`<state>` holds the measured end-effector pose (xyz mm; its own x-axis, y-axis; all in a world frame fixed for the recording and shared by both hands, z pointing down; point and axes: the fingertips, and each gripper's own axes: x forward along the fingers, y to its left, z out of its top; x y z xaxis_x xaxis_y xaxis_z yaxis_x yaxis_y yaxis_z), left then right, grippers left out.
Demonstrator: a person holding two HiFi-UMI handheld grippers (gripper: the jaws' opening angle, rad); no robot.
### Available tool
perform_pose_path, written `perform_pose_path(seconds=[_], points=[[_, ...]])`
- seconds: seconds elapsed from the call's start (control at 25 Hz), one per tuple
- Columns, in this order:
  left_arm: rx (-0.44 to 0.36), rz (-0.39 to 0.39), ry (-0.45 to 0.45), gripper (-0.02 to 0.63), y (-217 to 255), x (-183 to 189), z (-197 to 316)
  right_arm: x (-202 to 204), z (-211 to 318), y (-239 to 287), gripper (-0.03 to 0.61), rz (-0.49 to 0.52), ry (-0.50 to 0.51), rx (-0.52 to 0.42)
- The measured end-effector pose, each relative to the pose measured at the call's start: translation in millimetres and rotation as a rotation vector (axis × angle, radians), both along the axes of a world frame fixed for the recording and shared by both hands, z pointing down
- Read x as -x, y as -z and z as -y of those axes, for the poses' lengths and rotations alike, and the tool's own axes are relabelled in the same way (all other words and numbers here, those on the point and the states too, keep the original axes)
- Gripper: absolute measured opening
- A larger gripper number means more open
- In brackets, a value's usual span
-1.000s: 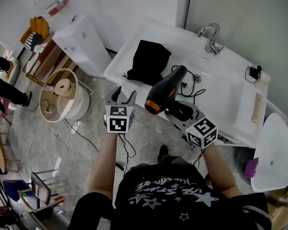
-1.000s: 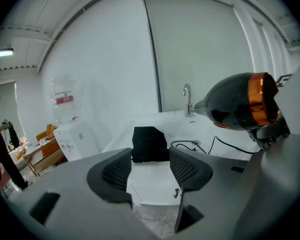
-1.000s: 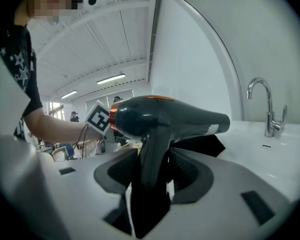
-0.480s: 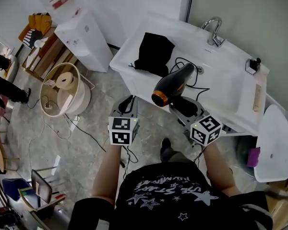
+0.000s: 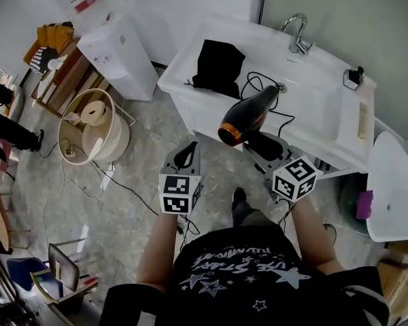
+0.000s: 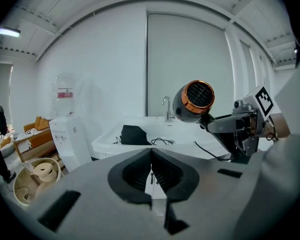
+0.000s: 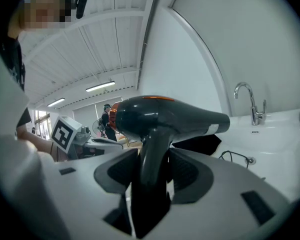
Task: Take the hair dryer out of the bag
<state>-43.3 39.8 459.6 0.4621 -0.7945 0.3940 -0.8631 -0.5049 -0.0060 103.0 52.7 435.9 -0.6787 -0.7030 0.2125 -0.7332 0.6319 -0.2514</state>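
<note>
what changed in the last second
The left gripper drew back from the sink and its jaws have just closed, empty. The right gripper pulled the hair dryer back slightly, still gripping its handle. The bag stays on the sink.

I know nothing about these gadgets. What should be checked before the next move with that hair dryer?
1. Grip on the hair dryer: the right gripper has its jaws clamped on the handle. Ok.
2. Hair dryer clear of the bag: the bag lies on the sink, apart from the dryer. Ok.
3. Cord free to follow: it trails into the basin, but its far end is not visible. Cannot tell.
4. Left gripper free to help: its jaws have just closed with nothing between them. Ok.
5. Room to set the dryer down: there is bare sink surface beside the bag. Ok.
</note>
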Motion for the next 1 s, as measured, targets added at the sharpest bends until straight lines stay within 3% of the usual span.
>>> perform_pose_path(seconds=[0.52,1.0], points=[[-0.008,0.0,-0.028,0.012,2.7,8.0,-60.1,-9.8,-47.0,-14.8,0.196,-0.048,-0.04,-0.003],[-0.001,0.003,-0.034,0.012,-1.4,10.9,-67.1,-11.1,-56.3,-22.1,0.196,-0.021,-0.071,0.024]])
